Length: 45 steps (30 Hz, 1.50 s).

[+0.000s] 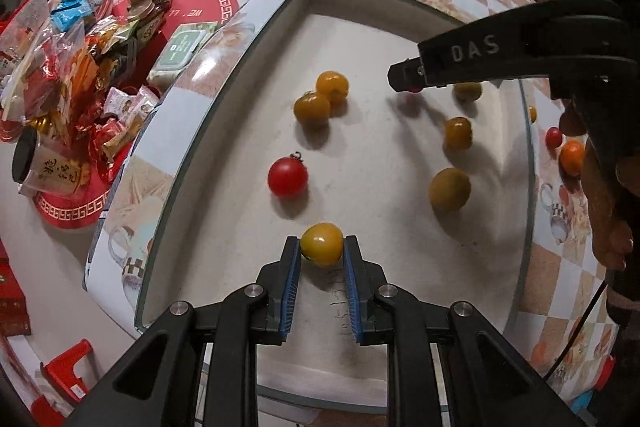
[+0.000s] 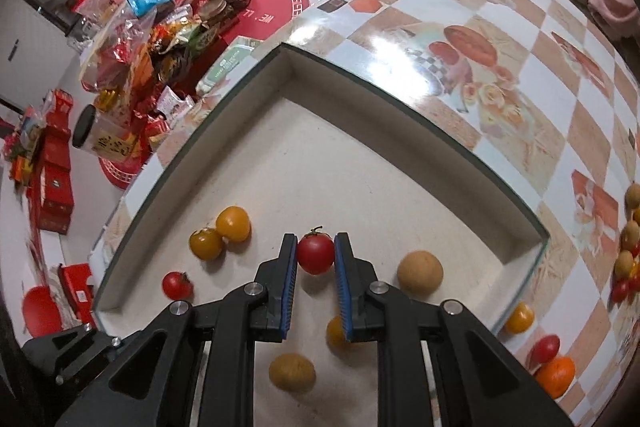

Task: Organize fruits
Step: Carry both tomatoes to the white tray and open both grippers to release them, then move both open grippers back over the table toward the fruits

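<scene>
- Left gripper (image 1: 322,245): jaws clamped on a yellow tomato (image 1: 322,243) at their tips, above the white tray (image 1: 360,27).
- Right gripper (image 2: 315,253): jaws pinching a red tomato (image 2: 315,253).
- Beyond the left jaws lies a loose red tomato (image 1: 288,176); tray sits on the bench (image 2: 520,87).

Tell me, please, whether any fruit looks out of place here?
Yes. Several fruits, including an orange one, a red tomato and a yellow tomato, lie on the patterned tablecloth outside the white tray that holds the others.
</scene>
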Tool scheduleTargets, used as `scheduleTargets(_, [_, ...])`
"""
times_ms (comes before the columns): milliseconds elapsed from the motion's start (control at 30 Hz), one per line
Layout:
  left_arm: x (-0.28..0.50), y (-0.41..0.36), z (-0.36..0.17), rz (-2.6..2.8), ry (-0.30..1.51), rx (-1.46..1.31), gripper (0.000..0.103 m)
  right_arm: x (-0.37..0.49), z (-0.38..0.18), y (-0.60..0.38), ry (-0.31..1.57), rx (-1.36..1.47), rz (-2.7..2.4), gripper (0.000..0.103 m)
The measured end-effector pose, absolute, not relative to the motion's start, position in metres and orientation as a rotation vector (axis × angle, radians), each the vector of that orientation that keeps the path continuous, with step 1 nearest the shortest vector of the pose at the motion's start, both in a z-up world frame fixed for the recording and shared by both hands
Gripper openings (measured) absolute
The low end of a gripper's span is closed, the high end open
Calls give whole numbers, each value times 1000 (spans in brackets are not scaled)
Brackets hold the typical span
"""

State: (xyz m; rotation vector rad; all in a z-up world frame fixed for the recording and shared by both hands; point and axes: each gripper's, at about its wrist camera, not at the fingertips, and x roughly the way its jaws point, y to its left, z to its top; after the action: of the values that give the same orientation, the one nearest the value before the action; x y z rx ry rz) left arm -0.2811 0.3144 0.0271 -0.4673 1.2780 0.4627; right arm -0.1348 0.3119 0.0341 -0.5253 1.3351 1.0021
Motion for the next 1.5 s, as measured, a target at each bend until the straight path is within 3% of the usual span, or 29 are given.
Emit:
scheduleTargets(333, [-279,310,25,457,1306,-423,25,-139,28,318,1307,-616,998,25])
scheduleTargets(367, [-279,309,25,446,1306,-423,45,-139,28,318,1307,-616,1002,27])
scheduleTargets(400, [-279,308,26,446,1302,-421,75,-139,28,318,1308,-616,1007,29])
scheduleTargets(433, [-281,307,30,461,1281,-407,80,-140,29,318,1308,-615,1010,32])
scheduleTargets(600, [-282,304,33,458,1286,-380,80,-141,30,319,1311,-608,1011,42])
scheduleTargets(633, [-283,304,33,457,1290,-384,80,-140,30,320,1314,-603,1010,46])
scheduleTargets(733, [-285,306,33,463,1296,-394,80,-138,38,318,1307,-566,1008,72])
scheduleTargets(767, [-285,306,33,465,1300,-396,80,-138,42,318,1296,-553,1010,74])
scheduleTargets(1500, [-254,304,56,427,1322,-281,80,-105,89,258,1294,-302,927,80])
